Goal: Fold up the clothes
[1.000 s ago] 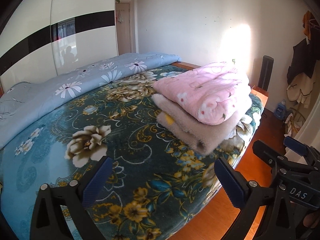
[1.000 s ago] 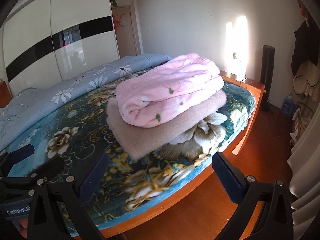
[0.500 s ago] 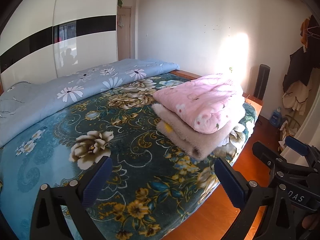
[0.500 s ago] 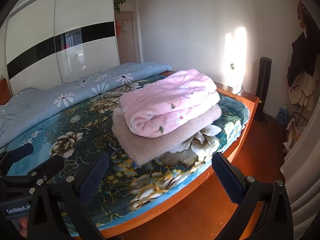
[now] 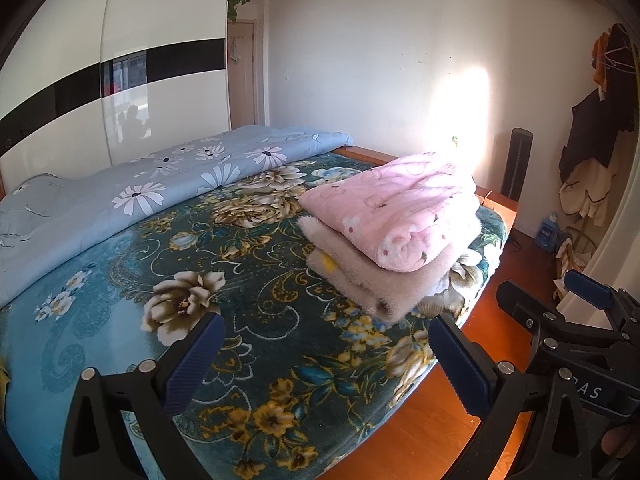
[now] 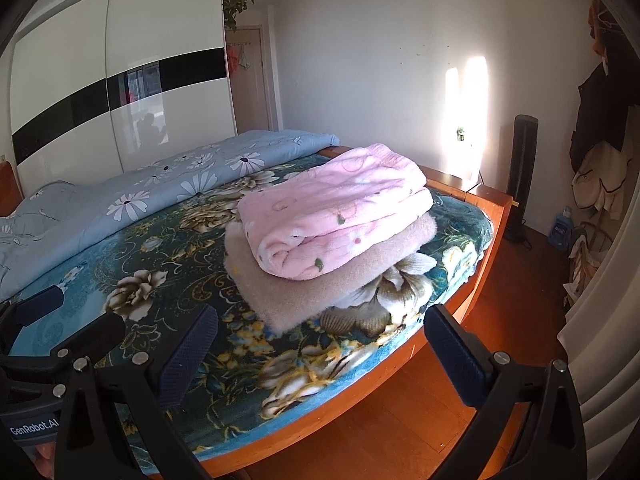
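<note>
Bed with orange wood frame fills most of both views, covered by a teal plush blanket with gold-and-white flower print. White glossy sliding wardrobe with a black horizontal band stands behind it. Light blue quilt with white daisy print lies along the wardrobe side of the bed.

Task items: folded pink fleece garment with small flower print sits on top of a folded beige fuzzy garment. Stack is near the foot-end corner of the bed, beige piece sticking out beyond the pink one toward the cameras.

Black tower-shaped unit stands on the orange wood floor past the bed corner. Dark and cream clothes hang at the right wall. Blue bottle on the floor below them.

Left gripper: blue pads spread wide, nothing between them, well apart from the stack. Right gripper: same, wide apart and holding nothing, over the bed edge. Each shows in the other's view, side by side.
</note>
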`<state>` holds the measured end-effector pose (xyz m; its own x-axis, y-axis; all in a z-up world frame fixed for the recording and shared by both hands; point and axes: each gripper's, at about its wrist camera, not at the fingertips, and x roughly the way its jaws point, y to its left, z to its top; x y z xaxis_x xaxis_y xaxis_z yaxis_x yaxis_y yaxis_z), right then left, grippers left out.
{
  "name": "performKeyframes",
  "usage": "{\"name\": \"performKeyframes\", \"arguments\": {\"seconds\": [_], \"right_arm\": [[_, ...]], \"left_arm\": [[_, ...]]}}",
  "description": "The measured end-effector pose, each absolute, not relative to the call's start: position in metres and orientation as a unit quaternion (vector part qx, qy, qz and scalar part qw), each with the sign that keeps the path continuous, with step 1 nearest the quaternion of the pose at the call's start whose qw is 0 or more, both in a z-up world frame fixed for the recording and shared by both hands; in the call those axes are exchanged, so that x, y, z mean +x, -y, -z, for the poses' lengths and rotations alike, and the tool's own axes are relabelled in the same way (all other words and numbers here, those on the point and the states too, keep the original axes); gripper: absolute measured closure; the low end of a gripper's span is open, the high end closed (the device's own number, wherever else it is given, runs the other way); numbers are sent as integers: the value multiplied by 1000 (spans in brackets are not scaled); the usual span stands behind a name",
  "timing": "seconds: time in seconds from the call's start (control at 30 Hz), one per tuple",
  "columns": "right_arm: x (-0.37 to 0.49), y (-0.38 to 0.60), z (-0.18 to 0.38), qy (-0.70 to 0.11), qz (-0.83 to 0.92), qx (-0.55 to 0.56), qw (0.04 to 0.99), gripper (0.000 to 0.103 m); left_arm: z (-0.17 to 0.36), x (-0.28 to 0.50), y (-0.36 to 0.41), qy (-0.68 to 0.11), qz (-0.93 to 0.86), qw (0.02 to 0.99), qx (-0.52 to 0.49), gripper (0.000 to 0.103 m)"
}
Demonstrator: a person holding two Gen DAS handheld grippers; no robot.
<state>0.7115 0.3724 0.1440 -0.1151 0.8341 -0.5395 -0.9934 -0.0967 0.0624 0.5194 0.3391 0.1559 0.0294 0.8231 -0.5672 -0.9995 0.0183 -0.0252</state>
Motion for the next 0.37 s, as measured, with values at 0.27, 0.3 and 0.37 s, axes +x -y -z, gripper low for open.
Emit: {"name": "performKeyframes", "arguments": {"seconds": [0.27, 0.3, 0.37], "right_arm": [[713, -374, -142, -214, -713, -195, 639, 0], [713, -375, -142, -215, -711, -195, 640, 0], [715, -374, -141, -220, -709, -191, 642, 0]], "left_arm": [[-155, 524, -339, -208, -663, 687, -212, 0], [-155, 524, -339, -208, -662, 688, -211, 0], [-155, 524, -337, -202, -654, 697, -213, 0]]}}
